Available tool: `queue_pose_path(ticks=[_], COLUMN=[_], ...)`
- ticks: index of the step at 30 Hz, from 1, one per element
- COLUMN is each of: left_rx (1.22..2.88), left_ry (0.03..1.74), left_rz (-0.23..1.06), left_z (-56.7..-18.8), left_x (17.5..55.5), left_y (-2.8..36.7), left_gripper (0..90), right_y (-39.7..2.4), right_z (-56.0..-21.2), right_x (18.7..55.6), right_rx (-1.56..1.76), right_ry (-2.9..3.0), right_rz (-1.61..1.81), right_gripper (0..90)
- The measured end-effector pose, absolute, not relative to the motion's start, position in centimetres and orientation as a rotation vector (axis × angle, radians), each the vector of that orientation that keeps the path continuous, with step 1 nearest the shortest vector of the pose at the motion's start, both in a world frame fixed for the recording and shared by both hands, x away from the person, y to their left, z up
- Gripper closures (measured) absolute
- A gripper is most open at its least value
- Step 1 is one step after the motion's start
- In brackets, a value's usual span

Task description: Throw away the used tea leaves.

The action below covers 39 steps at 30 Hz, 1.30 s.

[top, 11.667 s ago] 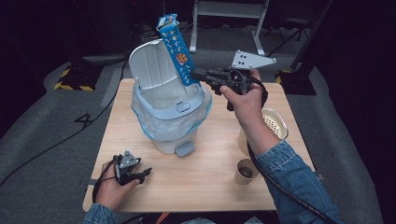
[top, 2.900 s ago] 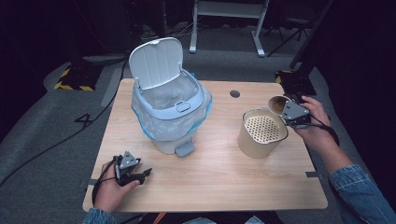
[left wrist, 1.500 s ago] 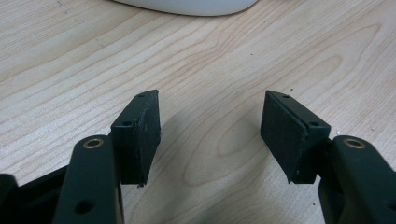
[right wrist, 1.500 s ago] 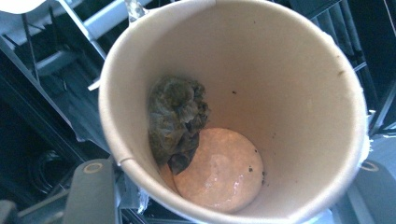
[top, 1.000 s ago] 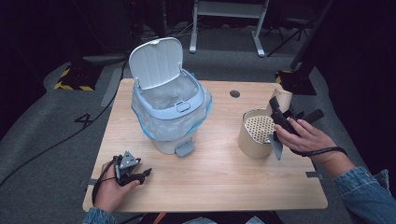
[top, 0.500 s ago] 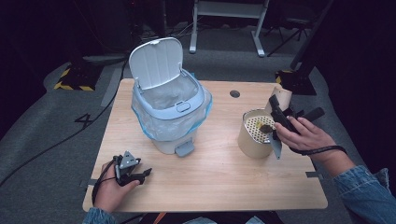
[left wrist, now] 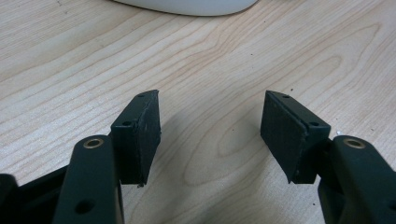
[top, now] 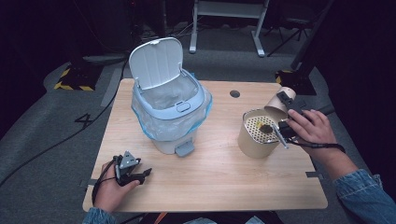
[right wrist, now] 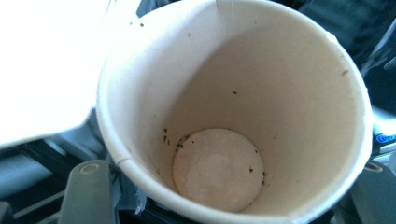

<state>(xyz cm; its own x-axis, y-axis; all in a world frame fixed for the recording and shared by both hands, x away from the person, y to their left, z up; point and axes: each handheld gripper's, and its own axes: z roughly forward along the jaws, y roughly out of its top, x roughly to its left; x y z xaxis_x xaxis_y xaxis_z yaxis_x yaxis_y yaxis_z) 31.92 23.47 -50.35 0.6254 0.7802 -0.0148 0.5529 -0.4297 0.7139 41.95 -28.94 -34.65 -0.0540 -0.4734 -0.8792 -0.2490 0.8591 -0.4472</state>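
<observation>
One paper cup (right wrist: 233, 116) | clamped between right gripper (top: 285, 109) jaws | left gripper (left wrist: 212, 135) jaws apart

A: Left hand (top: 112, 186) low at the near table edge, fingers curled round its black two-jaw gripper (top: 140, 175); jaws wide apart, nothing between.

B: Right forearm in denim sleeve (top: 364, 196) reaches in from the right. Right hand's black gripper (top: 285, 105) is clamped on a white paper cup (right wrist: 233, 116), tipped.

The right gripper (top: 284, 115) holds a paper cup (top: 285, 96), seemingly tipped, beside the strainer canister (top: 258, 134).
</observation>
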Motion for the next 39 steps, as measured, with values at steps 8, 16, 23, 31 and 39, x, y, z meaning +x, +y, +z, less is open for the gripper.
queue_pose_path(ticks=[8, 16, 23, 31, 39], left_rx=[2.147, 2.148, 2.147, 2.147, 2.145], left_ry=[1.040, 1.040, 1.040, 1.040, 1.039], left_rz=[0.418, 0.419, 0.419, 0.418, 0.417], left_z=[-50.3, -50.3, -50.3, -50.3, -50.4], left_x=[31.9, 31.9, 31.9, 31.9, 31.9], left_y=[23.5, 23.5, 23.5, 23.5, 23.5], left_gripper=[38.3, 38.3, 38.3, 38.3, 38.3], right_y=[-30.9, -33.1, -34.5, -35.2, -35.4], right_z=[-33.2, -32.7, -32.8, -33.0, -32.9], right_x=[43.2, 44.7, 45.5, 46.1, 46.1], right_rx=[-0.209, 0.263, 0.588, 0.816, 0.792], right_ry=[1.905, 2.150, 2.264, 2.414, 2.468], right_rz=[0.261, 0.745, 1.198, 1.402, 1.396], right_gripper=[33.3, 33.1, 32.7, 32.6, 32.6])
